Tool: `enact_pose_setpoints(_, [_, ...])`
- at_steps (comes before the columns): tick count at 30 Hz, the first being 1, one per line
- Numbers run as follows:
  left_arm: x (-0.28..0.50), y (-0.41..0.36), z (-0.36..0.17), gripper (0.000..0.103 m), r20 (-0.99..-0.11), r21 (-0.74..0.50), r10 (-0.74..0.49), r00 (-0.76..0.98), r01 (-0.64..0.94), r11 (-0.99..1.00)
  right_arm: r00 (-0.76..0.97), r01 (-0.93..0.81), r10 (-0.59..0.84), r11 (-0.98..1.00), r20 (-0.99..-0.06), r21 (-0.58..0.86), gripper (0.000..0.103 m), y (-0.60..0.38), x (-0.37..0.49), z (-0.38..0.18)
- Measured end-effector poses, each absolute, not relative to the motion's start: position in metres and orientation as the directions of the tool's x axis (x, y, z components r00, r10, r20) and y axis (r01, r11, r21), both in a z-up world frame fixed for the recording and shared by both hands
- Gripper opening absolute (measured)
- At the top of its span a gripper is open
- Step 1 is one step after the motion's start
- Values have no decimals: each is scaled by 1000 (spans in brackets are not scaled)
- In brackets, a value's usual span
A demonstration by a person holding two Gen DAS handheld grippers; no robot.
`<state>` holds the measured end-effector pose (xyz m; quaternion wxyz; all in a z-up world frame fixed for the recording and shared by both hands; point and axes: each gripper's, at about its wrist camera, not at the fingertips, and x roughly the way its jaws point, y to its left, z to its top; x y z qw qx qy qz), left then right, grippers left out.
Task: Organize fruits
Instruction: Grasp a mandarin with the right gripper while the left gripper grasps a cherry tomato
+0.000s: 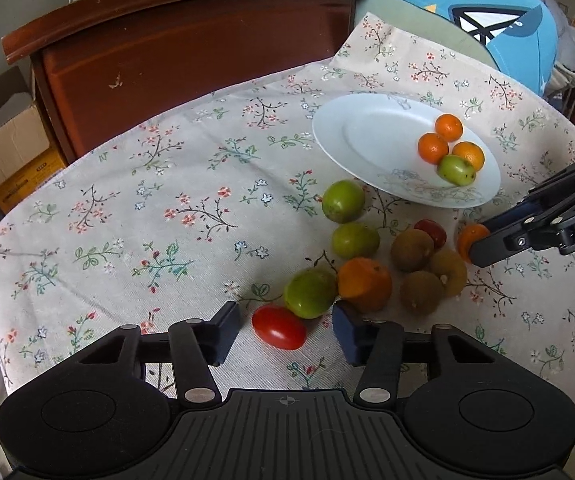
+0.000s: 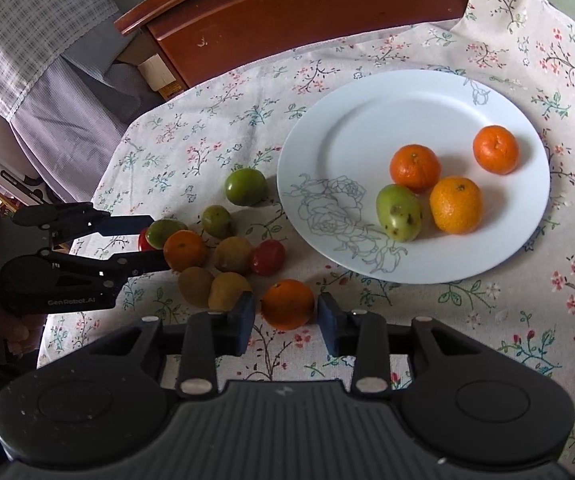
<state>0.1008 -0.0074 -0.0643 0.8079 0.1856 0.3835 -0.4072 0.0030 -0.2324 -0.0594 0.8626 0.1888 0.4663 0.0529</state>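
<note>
A white plate holds three oranges and one green fruit. Loose fruit lies on the cloth beside it: green fruits, brown kiwis, oranges and red tomatoes. My left gripper is open, its fingers on either side of a red tomato, with a green fruit just beyond. It also shows in the right wrist view. My right gripper is open around a loose orange, not clearly touching it; that orange also shows in the left wrist view.
The table wears a floral cloth. A dark wooden headboard stands behind it, a cardboard box to the left, and blue fabric at the back right.
</note>
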Motion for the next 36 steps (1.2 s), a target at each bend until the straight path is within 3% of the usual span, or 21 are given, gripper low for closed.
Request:
enact_pose_setpoints(7, [101, -5, -62, 38, -770, -33, -524, 364, 797, 603, 557, 84, 260, 927, -789, 365, 35, -233, 4, -61])
enact_pose_setpoints(10, [98, -6, -62, 35, -771, -23, -519, 368, 799, 601, 559, 74, 255, 932, -789, 355, 30, -231, 4, -61])
enact_pose_setpoints(12, [97, -6, -60, 26, -775, -19, -511, 372, 794, 608, 562, 68, 254, 934, -788, 350, 29, -230, 4, -61])
enact_pose_setpoints(36, [94, -4, -45, 26, -778, 28, -449, 440, 737, 675, 610, 48, 258, 932, -749, 360, 29, -229, 7, -49])
